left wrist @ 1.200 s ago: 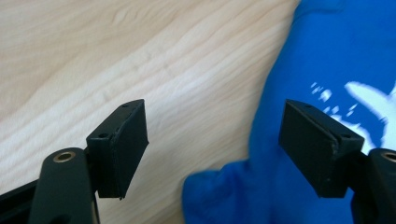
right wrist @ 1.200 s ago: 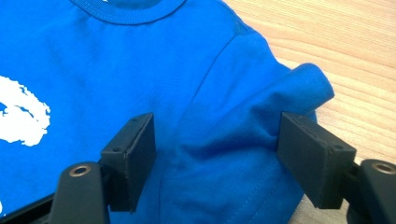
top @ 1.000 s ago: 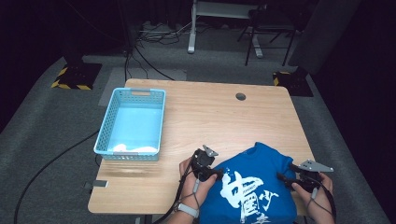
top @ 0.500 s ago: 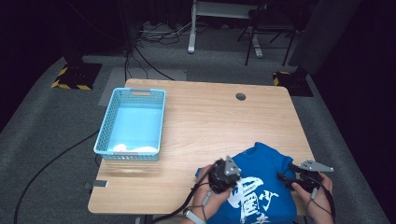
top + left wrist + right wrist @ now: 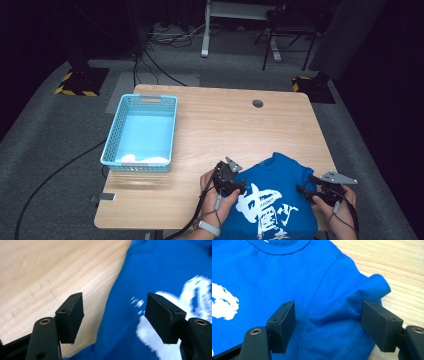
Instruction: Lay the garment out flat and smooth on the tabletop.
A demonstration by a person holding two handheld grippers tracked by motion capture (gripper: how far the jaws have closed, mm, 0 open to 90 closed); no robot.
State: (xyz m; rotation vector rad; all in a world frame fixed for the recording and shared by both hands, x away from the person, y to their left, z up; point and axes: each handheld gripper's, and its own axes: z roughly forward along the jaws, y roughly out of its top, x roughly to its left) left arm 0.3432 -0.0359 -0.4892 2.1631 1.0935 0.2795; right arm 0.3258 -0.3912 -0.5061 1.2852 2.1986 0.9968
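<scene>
A blue T-shirt (image 5: 277,195) with a big white print lies spread on the near right part of the wooden worktop (image 5: 225,125), its collar pointing away from the person and its lower part running off the near edge. The right sleeve (image 5: 362,297) is bunched into a soft fold beside bare wood.

The left tongs (image 5: 231,181) sit at the shirt's left edge, just where blue cloth meets the wood. Their jaws have just been opening and now stand well apart; in the left gripper view the left tongs (image 5: 113,315) straddle the shirt's edge with the cloth lying below them, and the pads press on nothing. The hand (image 5: 212,192) holding them rests on the worktop beside the shirt.

The right tongs (image 5: 320,190) are at the shirt's right side. In the right gripper view the right tongs (image 5: 328,320) are spread wide over the sleeve and shoulder seam; the right pad lies close against the bunched sleeve, the left pad hovers over flat fabric, and nothing is pinched between them.

Further off, a light blue plastic basket (image 5: 116,145) stands on the left part of the worktop, well apart from the shirt, and a small round hole (image 5: 257,103) shows near the far edge.
</scene>
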